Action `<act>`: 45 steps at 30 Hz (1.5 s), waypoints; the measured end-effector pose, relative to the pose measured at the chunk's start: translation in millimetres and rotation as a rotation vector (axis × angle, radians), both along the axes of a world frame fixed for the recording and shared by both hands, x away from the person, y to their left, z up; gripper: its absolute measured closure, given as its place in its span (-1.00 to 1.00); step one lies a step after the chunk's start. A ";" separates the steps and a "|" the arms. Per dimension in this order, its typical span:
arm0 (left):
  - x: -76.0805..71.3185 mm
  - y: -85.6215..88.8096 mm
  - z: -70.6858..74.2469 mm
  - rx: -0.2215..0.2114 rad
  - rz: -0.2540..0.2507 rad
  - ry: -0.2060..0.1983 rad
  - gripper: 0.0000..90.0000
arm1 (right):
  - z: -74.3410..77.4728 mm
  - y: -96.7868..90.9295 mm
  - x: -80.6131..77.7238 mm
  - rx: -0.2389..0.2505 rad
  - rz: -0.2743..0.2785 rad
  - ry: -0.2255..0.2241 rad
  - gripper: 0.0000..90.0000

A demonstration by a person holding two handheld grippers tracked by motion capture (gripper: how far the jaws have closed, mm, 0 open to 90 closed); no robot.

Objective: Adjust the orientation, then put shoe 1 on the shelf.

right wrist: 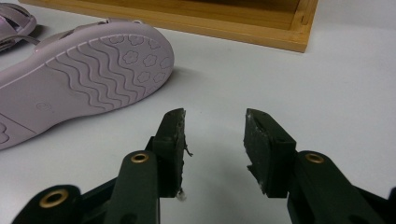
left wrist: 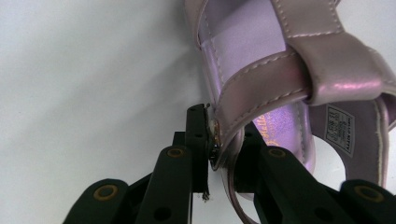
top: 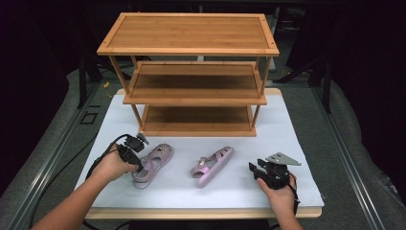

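The left gripper (left wrist: 212,140) has its two black jaws pinched tight on the heel strap of the left sandal (top: 152,164) — the strap is squeezed between them. That pink sandal lies on the white table (top: 287,124), right at the gripper, with its heel near the left hand (top: 112,165) and its toe pointing up and to the right, toward the bottom of the wooden shelf (top: 191,72). The right gripper (right wrist: 214,135) is open and holds nothing. The other sandal (top: 212,165) lies tipped on its side to the left of it — sole facing that gripper, toe toward the shelf too. It is near, not touching.
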State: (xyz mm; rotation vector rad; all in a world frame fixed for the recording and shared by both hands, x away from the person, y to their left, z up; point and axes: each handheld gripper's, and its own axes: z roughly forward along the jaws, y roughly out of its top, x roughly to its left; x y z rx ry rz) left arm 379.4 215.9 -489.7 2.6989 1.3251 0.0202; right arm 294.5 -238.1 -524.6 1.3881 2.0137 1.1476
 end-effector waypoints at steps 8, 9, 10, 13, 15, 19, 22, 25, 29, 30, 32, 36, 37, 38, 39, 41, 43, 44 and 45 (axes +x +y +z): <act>-0.4 0.6 0.9 0.006 0.003 -0.020 0.82 | 0.1 -0.2 0.0 0.002 -0.003 0.000 0.29; -0.1 1.4 1.3 0.004 0.004 -0.025 0.83 | 0.1 -0.1 0.0 0.001 -0.003 0.000 0.29; 0.0 1.9 1.6 -0.003 0.007 -0.028 0.83 | 0.1 -0.2 -0.1 0.002 -0.004 0.000 0.30; 0.1 3.2 3.3 -0.024 0.004 -0.032 0.84 | 0.3 -0.6 -0.1 0.005 -0.004 0.000 0.29; 0.1 4.4 4.5 -0.028 -0.003 -0.034 0.84 | 0.2 -0.8 -0.1 0.004 -0.006 0.000 0.30; -0.1 9.6 8.8 -0.074 0.020 -0.058 0.84 | 0.4 -0.7 -0.3 0.005 -0.005 -0.001 0.29; -2.3 14.9 14.7 -0.119 0.035 -0.100 0.84 | 0.4 -0.8 -0.3 0.006 -0.007 0.000 0.29; -8.5 19.4 19.4 -0.183 0.064 -0.174 0.84 | 0.6 -1.2 -0.4 0.012 -0.005 -0.002 0.30; -17.4 25.4 23.9 -0.260 0.092 -0.240 0.84 | 0.3 -2.1 0.0 0.009 -0.006 0.000 0.29; -24.6 28.3 28.6 -0.315 0.104 -0.273 0.84 | 0.5 -1.9 -0.2 0.011 -0.006 0.000 0.29; -28.5 30.2 31.4 -0.345 0.113 -0.297 0.84 | 0.4 -2.1 -0.1 0.009 -0.006 -0.002 0.29; -44.0 35.1 43.5 -0.466 0.166 -0.428 0.84 | -0.2 -2.0 0.2 0.012 -0.008 0.001 0.29; -47.2 36.4 47.3 -0.486 0.171 -0.470 0.84 | -0.3 -2.0 0.3 0.010 -0.008 0.002 0.30; -50.6 36.4 50.9 -0.509 0.191 -0.518 0.84 | -0.3 -1.9 0.3 0.010 -0.008 0.001 0.29; -53.3 36.5 54.6 -0.526 0.206 -0.565 0.84 | -0.3 -1.7 0.3 0.011 -0.007 0.001 0.29; -58.4 35.6 61.4 -0.557 0.236 -0.686 0.84 | -0.6 -1.4 0.1 0.013 -0.011 -0.005 0.29; -62.4 34.9 67.3 -0.586 0.269 -0.786 0.84 | -0.2 -1.9 -0.5 0.014 -0.013 -0.003 0.29; -63.2 34.3 69.5 -0.606 0.290 -0.827 0.84 | 0.0 -2.4 -0.8 0.015 -0.014 0.000 0.29; -63.0 33.9 71.4 -0.621 0.304 -0.857 0.84 | 0.0 -2.5 -0.8 0.019 -0.020 0.001 0.29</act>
